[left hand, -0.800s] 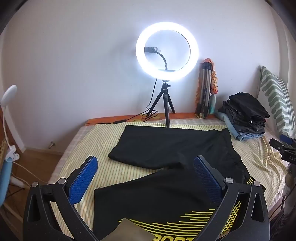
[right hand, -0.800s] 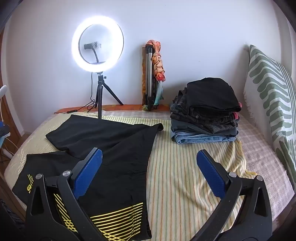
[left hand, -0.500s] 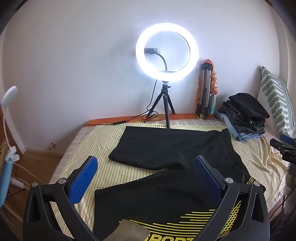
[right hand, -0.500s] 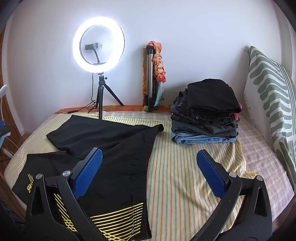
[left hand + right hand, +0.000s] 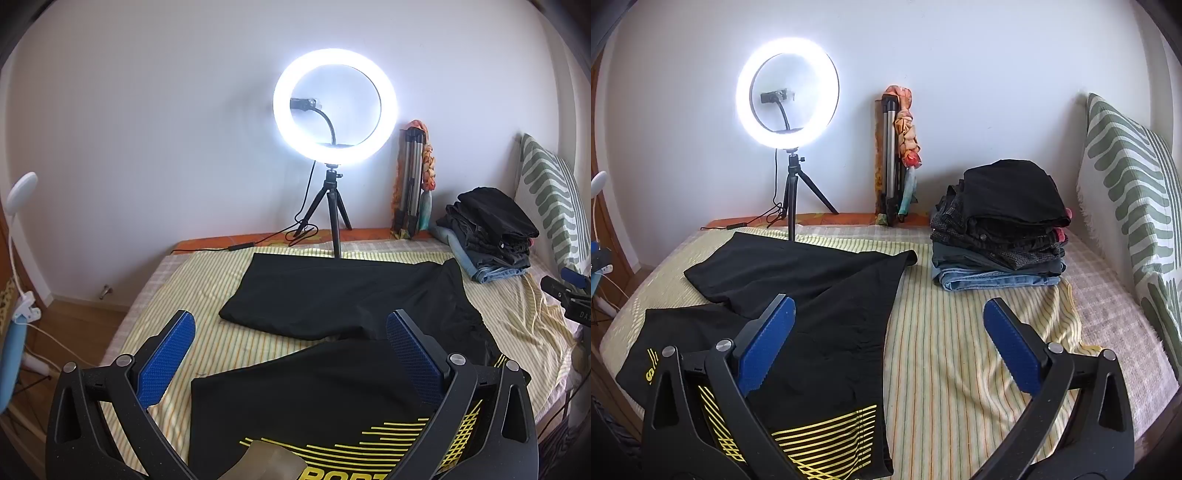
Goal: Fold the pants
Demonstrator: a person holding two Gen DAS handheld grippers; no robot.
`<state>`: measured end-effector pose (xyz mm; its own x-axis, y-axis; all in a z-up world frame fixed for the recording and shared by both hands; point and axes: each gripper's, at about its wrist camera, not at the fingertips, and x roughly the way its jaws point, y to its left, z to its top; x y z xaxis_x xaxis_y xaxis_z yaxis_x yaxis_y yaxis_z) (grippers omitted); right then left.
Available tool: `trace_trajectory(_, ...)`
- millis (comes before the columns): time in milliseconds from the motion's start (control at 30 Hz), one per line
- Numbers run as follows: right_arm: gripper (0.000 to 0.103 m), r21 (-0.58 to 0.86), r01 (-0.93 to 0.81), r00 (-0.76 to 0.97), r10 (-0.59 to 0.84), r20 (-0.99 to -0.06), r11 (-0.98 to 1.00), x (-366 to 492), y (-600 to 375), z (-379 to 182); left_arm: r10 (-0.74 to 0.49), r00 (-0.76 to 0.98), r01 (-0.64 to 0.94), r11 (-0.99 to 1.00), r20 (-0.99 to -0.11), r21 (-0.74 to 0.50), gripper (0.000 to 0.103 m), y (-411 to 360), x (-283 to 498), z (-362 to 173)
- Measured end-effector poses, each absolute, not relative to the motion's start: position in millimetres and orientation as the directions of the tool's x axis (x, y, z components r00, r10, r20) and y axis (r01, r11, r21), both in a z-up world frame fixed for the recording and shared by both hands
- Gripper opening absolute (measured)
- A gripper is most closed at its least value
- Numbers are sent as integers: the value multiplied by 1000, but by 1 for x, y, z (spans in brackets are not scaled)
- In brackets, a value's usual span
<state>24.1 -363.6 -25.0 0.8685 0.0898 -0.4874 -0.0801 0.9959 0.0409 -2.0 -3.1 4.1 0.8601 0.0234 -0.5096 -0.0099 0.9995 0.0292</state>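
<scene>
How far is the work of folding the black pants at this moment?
Done: a stack of folded clothes sits near the striped pillow. In hand: nothing. The left gripper and the right gripper are both open above the bed and hold no cloth. Left: the black pants with yellow stripes lie spread out with legs apart, so every fold is yet to be made.

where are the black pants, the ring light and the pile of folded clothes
black pants (image 5: pixel 827 295), right wrist view, upper leg fabric
ring light (image 5: pixel 335 105), left wrist view, glowing rim
pile of folded clothes (image 5: pixel 1001 243), right wrist view, pile's middle
</scene>
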Motion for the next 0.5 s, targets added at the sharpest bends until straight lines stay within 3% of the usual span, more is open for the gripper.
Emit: trace_trajectory(500,103,44,-83,872,94,-481,996,22,-365,-19,21,862,-6,1000,-507,31,103,-5,-4,4)
